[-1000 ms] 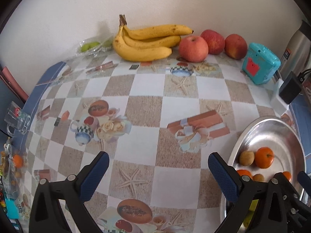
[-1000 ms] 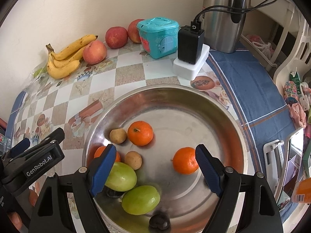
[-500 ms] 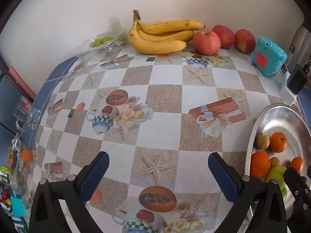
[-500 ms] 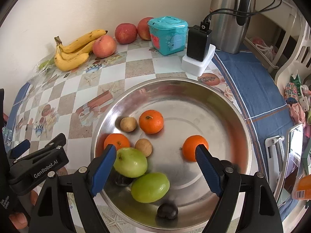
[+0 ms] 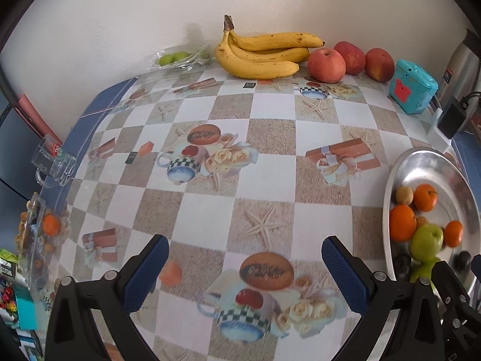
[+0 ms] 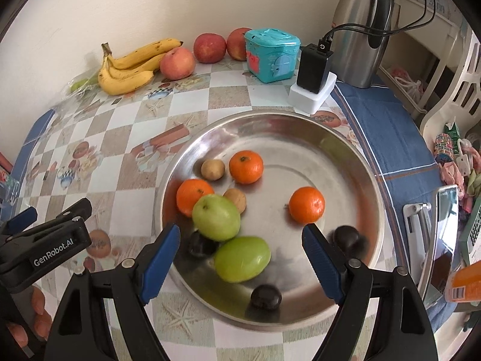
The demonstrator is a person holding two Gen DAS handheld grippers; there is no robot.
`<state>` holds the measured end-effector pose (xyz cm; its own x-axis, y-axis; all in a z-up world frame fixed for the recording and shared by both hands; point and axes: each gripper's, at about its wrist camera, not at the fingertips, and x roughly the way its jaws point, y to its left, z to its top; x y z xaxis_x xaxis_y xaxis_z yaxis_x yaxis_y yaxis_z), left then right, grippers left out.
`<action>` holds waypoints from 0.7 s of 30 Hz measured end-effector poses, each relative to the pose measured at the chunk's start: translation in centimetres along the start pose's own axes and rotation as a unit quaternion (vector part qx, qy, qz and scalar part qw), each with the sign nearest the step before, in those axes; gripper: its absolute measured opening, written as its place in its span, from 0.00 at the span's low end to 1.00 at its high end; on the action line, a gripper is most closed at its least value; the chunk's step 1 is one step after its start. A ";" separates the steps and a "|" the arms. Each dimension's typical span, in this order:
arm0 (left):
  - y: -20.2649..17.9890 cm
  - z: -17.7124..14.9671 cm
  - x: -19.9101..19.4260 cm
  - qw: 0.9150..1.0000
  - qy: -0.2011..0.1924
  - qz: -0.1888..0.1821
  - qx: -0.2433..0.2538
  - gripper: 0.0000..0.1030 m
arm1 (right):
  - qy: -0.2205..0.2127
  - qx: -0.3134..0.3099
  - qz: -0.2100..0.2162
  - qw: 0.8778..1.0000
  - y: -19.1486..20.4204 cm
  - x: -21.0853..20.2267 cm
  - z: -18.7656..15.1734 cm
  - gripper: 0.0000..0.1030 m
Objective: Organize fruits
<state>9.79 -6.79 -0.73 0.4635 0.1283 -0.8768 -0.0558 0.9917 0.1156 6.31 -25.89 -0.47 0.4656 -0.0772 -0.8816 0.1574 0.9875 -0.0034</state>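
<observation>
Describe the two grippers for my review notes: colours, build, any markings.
Both look alike: black plastic frames with silver screws, each ending in two fingers faced with blue ribbed pads. The left gripper shows those pads plainly in its own view. The right gripper matches it. White lettering "GenRobot.AI" runs along the left gripper's black body. Bare fingertips show beneath it; no sleeve or cable visible.

1. A plain cream wall (image 5: 120,24) is running along the surface's far edge.
2. A checkered printed cloth (image 5: 270,132) is covering the surface (image 6: 228,96).
3. A white plastic chair (image 6: 451,90) is standing beyond the surface's right edge.
</observation>
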 end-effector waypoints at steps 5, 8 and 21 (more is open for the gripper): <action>0.8 -1.1 -1.7 1.000 -0.007 -0.002 0.000 1.00 | -0.008 -0.009 0.000 1.000 0.6 -1.3 -1.4 0.81; 1.5 -1.7 -2.6 1.000 -0.010 -0.003 -0.002 1.00 | -0.012 -0.016 -0.003 1.000 0.9 -2.0 -2.4 0.81; 3.4 -4.3 -4.6 1.000 -0.004 -0.015 -0.007 1.00 | -0.022 -0.024 -0.005 0.999 1.3 -3.8 -5.0 0.81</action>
<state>3.62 -4.02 1.69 0.4724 0.0994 -0.8758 -0.0548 0.9950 0.0834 0.37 -23.61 0.54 0.5025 -0.0911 -0.8598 0.1208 0.9921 -0.0345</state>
